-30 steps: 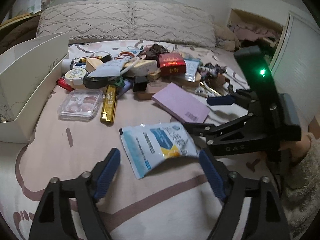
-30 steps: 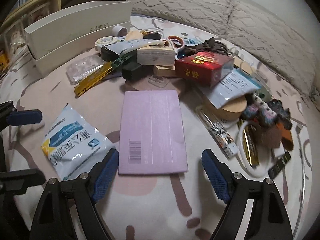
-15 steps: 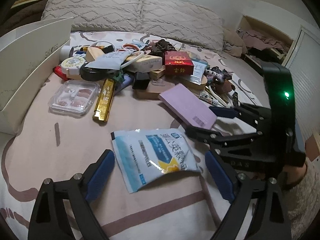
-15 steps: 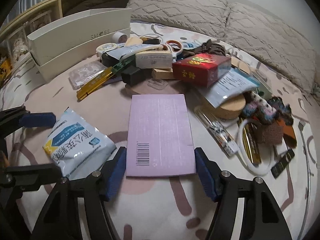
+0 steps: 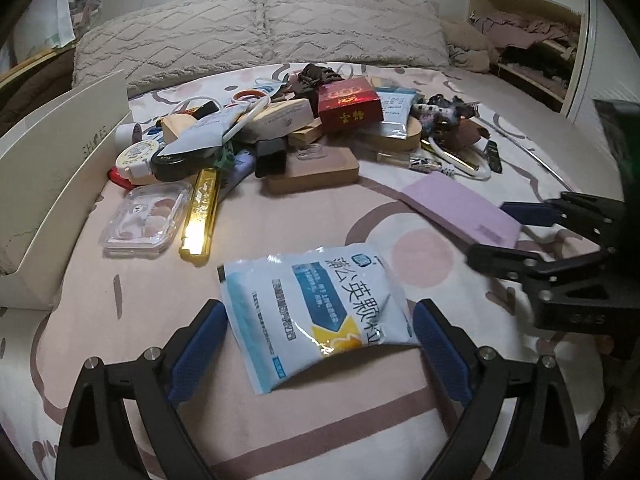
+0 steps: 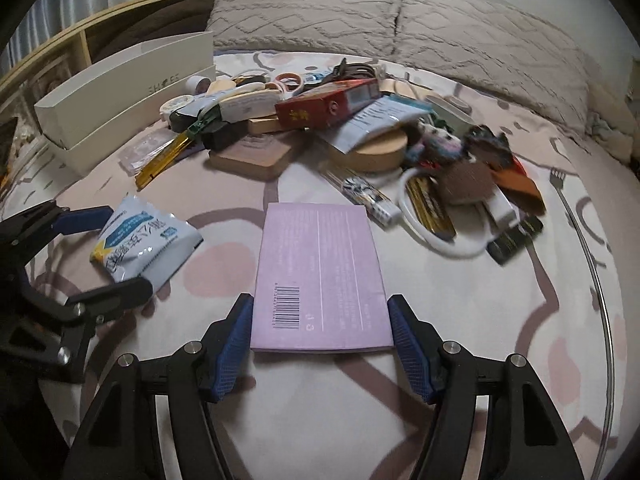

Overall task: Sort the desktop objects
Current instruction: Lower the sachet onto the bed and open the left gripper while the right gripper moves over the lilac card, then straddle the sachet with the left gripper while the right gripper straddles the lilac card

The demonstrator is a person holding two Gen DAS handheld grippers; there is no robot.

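Note:
A white-and-blue medicine pouch (image 5: 320,308) lies on the bed sheet between the blue pads of my left gripper (image 5: 318,344), which is open around its near end. A flat lilac box with a barcode (image 6: 320,280) lies between the pads of my right gripper (image 6: 320,340); both pads touch its sides. The lilac box (image 5: 460,210) and the right gripper (image 5: 516,236) show at the right of the left wrist view. The pouch (image 6: 144,244) and the left gripper (image 6: 104,248) show at the left of the right wrist view.
A pile of small items sits further back: a red box (image 5: 348,102), a gold bar (image 5: 202,210), a clear plastic case (image 5: 144,220), a wooden tray (image 5: 316,170), scissors (image 6: 290,80). A white shoebox (image 5: 48,184) stands at the left. Pillows (image 5: 260,44) lie behind.
Both grippers moved forward and lower. The right gripper's jaws closed in from wide open onto the sides of the lilac box. The left gripper now straddles the pouch.

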